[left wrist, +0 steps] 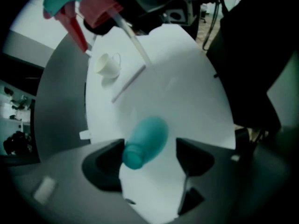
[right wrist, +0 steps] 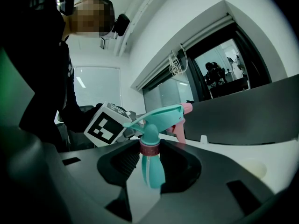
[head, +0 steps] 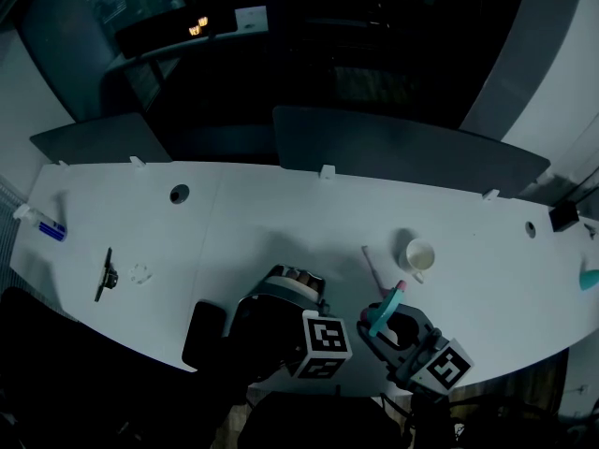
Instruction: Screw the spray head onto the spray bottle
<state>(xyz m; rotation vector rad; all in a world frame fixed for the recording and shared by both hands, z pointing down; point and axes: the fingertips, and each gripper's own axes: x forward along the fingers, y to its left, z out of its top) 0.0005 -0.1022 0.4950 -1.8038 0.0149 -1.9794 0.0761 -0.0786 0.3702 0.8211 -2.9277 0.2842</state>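
Editor: Dark room, curved white tabletop (head: 281, 213), grey dividers (head: 393, 152) along its far edge. Where is the bottle?

Photographer: Near the tabletop's near edge, under the left hand-held gripper (left wrist: 150, 148). The teal bottle (left wrist: 148, 135), uncapped, sits between jaws that stand apart. Its neck is close against one pad, though I cannot tell if it touches, and the other pad is clear of it. That hand-held gripper is open around it.

Editor: And the spray head?

Photographer: Held above the tabletop by the right hand-held gripper (right wrist: 150, 155), just right of the left one. Its jaws are closed on the pink collar of the teal spray head (right wrist: 156, 118). Head and bottle are apart, not joined.

Editor: Anything else?

Photographer: A white cup (head: 418, 254) stands just beyond the spray head, toward the far edge.
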